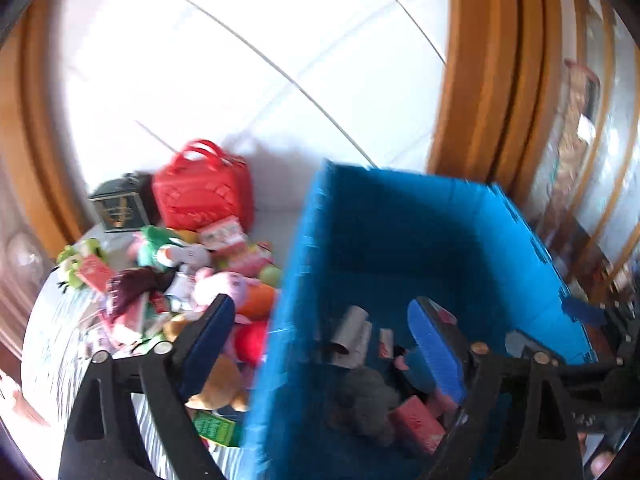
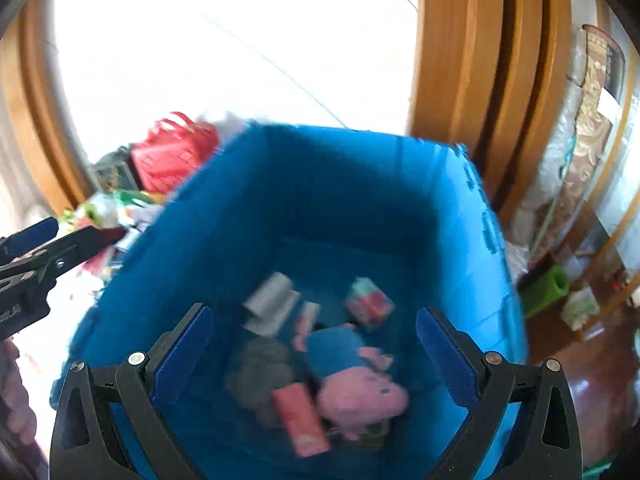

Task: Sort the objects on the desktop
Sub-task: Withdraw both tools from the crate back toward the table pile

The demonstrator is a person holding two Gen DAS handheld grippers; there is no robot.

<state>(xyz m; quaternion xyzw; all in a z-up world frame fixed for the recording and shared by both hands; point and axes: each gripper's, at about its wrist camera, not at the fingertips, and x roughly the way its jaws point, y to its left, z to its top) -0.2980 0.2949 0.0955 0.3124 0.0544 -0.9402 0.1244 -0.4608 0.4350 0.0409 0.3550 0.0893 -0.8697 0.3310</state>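
Hovering above the blue bin (image 2: 240, 208), both of your grippers stand spread and empty: the left gripper (image 1: 320, 344) has nothing between its pads, and the right gripper (image 2: 316, 356) likewise frames only the bin's interior. Inside the bin lie items already sorted, among them a pink plush pig (image 2: 360, 392), a grey plush (image 2: 260, 364), a red packet (image 2: 302, 420) and a grey roll (image 2: 268, 292). The unsorted pile (image 1: 180, 280) sits on the tabletop (image 1: 52, 344) outside the bin's left wall, at roughly ten o'clock from the left gripper in the left wrist view, with a red handbag (image 1: 204, 192) and a dark box (image 1: 116, 208) behind it at eleven o'clock. That pile is the relation your next move turns on: it lies to the left of the bin, and your left gripper straddles the bin's left wall, with one finger already over the toys, so your left hand is judged the nearer. From the right gripper the pile shows only past the bin's far-left rim at ten o'clock, well apart. No long axis can be read on any pile item; the frames are blurred.
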